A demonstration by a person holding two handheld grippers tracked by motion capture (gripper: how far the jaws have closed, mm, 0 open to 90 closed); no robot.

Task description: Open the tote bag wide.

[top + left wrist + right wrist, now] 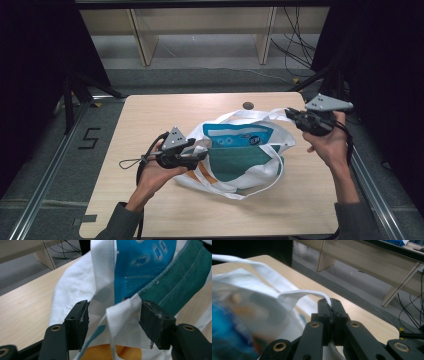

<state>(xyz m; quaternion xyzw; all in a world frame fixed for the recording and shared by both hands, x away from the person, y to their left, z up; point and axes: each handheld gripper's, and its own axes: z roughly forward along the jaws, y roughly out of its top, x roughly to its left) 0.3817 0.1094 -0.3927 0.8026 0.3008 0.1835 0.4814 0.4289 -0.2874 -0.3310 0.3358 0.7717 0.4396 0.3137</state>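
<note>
Pale wooden table [150,115], white tote bag [240,155] at centre, left gripper [113,323] wide open around bag cloth, right gripper [331,312] clamped on white strap [302,293], wooden shelving [200,30] at twelve o'clock, grey floor [50,165], cables [295,45] at one o'clock.

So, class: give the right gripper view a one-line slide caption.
Right gripper shut on the white strap of a tote bag.

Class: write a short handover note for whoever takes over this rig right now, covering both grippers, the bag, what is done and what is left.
Right gripper: shut on the bag's white handle, pulled toward the table's far right.
Left gripper: open, jaws on either side of a fold of the bag's rim, not yet clamped.
Bag: lying mid-table, blue and green items inside.
Done: one handle held.
Left, likely: close the left gripper on the rim and spread the bag open.
</note>
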